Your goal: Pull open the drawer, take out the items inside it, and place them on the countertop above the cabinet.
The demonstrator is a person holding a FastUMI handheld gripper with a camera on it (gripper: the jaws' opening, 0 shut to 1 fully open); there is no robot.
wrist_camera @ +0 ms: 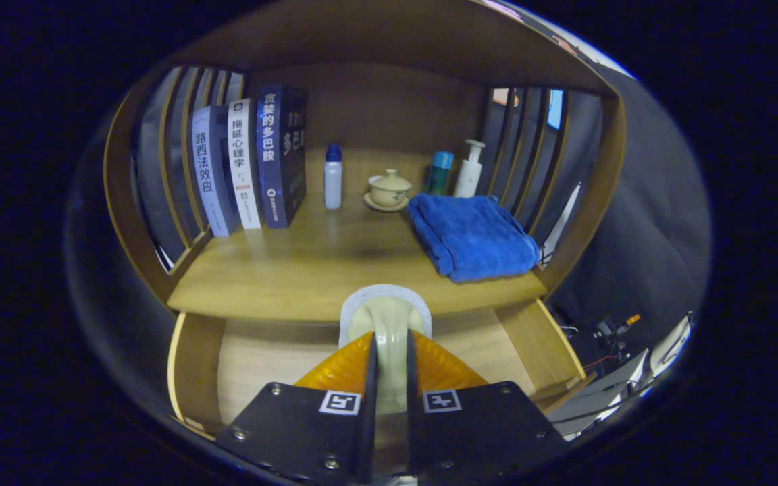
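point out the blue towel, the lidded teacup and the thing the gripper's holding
blue towel [473,235]: gripper view, middle of its folded top.
lidded teacup [389,188]: gripper view, the cup's side below the lid.
pale sponge-like item [389,317]: gripper view, its front face, clamped between the jaws.

We find a staged home corner set up inside a recording booth. A wooden cabinet [362,270] with slatted sides carries household goods on its countertop: three books [247,162] standing upright, a small white bottle [333,177], a lidded teacup [390,189] on a saucer, a pump bottle [469,169] and a folded blue towel [473,236]. Dark cloth [645,202] hangs beside the cabinet, and cables and what appears to be electronic gear [615,331] lie low beside it, though that area is too dim to confirm.
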